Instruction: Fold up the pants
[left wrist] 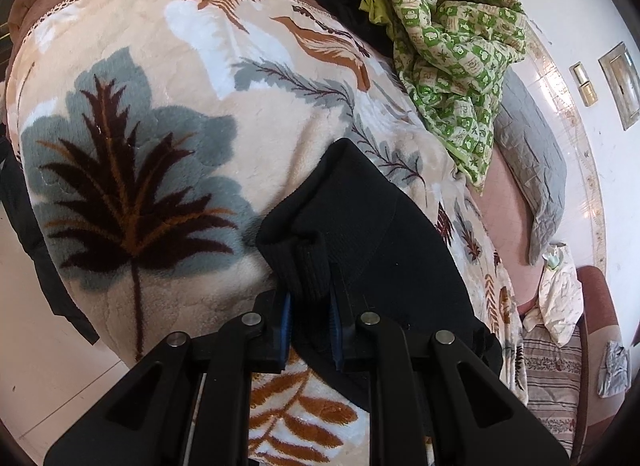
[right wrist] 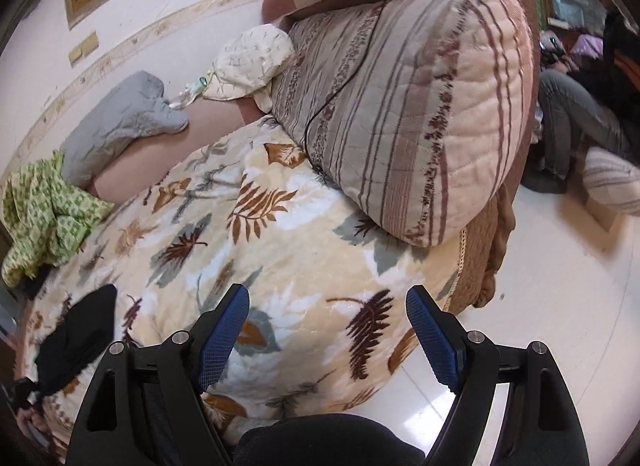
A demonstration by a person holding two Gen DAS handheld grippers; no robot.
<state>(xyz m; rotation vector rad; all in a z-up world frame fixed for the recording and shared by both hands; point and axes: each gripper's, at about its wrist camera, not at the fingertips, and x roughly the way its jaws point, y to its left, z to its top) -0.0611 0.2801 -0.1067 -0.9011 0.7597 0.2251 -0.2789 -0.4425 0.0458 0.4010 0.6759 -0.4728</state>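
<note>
Left wrist view: we see the left gripper (left wrist: 310, 306) clamped narrow on a ribbed edge of the black pants (left wrist: 360, 234), which drape over the leaf-print blanket (left wrist: 140, 125). A green quilt (left wrist: 452, 53) lies bunched well beyond. Right wrist view: the right gripper (right wrist: 328, 330) stands wide with nothing between its blue pads (right wrist: 222, 342), above the blanket near a striped pillow (right wrist: 420, 105). We see the pants at lower left.
</note>
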